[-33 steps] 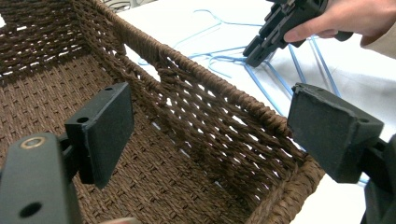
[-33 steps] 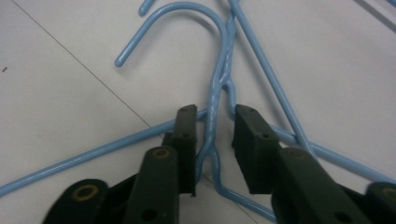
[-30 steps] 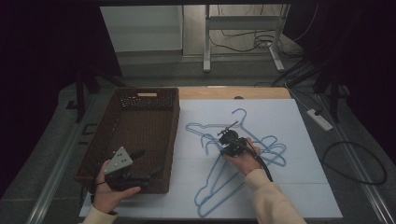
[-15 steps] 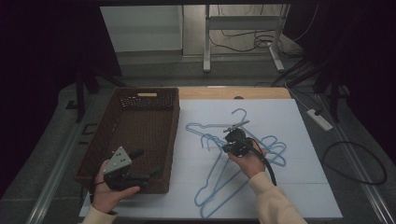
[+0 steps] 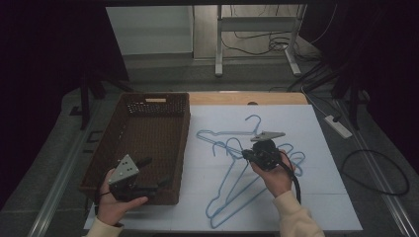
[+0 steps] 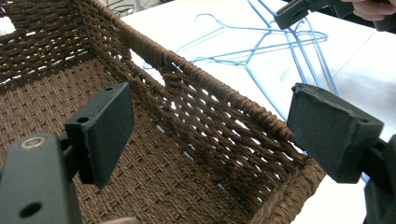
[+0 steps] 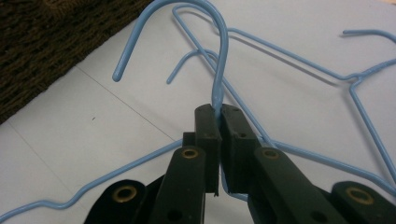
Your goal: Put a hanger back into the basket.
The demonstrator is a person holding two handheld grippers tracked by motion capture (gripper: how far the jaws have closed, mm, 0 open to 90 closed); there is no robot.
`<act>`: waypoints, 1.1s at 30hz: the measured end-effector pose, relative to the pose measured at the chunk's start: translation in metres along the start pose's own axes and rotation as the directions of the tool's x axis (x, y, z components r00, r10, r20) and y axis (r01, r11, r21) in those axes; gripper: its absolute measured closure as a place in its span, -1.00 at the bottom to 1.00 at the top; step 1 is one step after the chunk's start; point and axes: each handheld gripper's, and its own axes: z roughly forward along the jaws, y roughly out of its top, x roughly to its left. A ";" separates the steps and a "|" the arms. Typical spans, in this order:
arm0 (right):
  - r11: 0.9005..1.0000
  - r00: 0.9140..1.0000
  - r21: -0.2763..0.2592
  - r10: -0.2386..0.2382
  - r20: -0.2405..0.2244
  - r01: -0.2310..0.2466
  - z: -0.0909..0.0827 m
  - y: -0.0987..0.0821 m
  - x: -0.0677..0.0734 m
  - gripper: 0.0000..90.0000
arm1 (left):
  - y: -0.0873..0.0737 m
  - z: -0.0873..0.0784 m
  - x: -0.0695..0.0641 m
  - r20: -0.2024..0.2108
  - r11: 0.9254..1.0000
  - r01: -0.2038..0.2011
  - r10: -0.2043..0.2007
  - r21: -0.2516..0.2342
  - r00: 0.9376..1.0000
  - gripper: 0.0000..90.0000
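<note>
**Right tool clamps a blue wire hanger by the neck; left tool gapes over the basket**

The right tool [image 5: 245,154] is clenched on a blue wire hanger [image 7: 215,56], its two black jaws pressed together on the wire just below the hook. In the right gripper view the hook curves up and over from between the jaws, its free end pointing down toward the white worktop [image 7: 116,116]. The jaws have just been closing, with that wire between them. The person's right hand [image 5: 274,173] holds this tool above the middle of the worktop [image 5: 321,197], to the right of the basket.

More blue wire hangers [image 5: 232,190] lie in a loose, overlapping heap on the white sheet (how many cannot be told, since the wires cross one another). Their hooks point toward the far side and toward the basket, and their shoulders reach toward the near edge.

The left tool [image 5: 154,173] is released, its jaws standing wide apart with nothing between the pads. It hovers at the near right corner of the brown wicker basket [image 5: 129,129], held by the left hand [image 5: 116,202]. In the left gripper view one jaw sits over the basket's [image 6: 219,121] woven inside and the other out past its rim, above the worktop.
</note>
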 end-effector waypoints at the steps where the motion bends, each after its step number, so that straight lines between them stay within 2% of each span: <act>1: 1.000 1.000 -0.007 -0.002 -0.004 0.002 -0.001 -0.001 0.000 0.93 | 0.000 0.000 0.000 -0.001 1.000 -0.002 0.002 0.001 1.000 -0.65; 11: 0.999 1.000 -0.029 -0.023 -0.007 0.023 -0.011 -0.005 0.001 0.93 | 0.001 0.002 -0.002 0.003 1.000 -0.008 0.008 0.007 1.000 -0.65; 24: 0.994 1.000 -0.111 0.007 0.007 -0.006 -0.037 0.000 -0.001 0.93 | 0.005 0.003 -0.008 0.021 1.000 -0.015 0.015 0.003 1.000 -0.65; 33: 0.984 0.999 -0.178 0.028 0.019 -0.024 -0.057 0.006 -0.002 0.93 | 0.012 0.003 -0.014 0.030 1.000 -0.010 0.010 -0.001 0.999 -0.64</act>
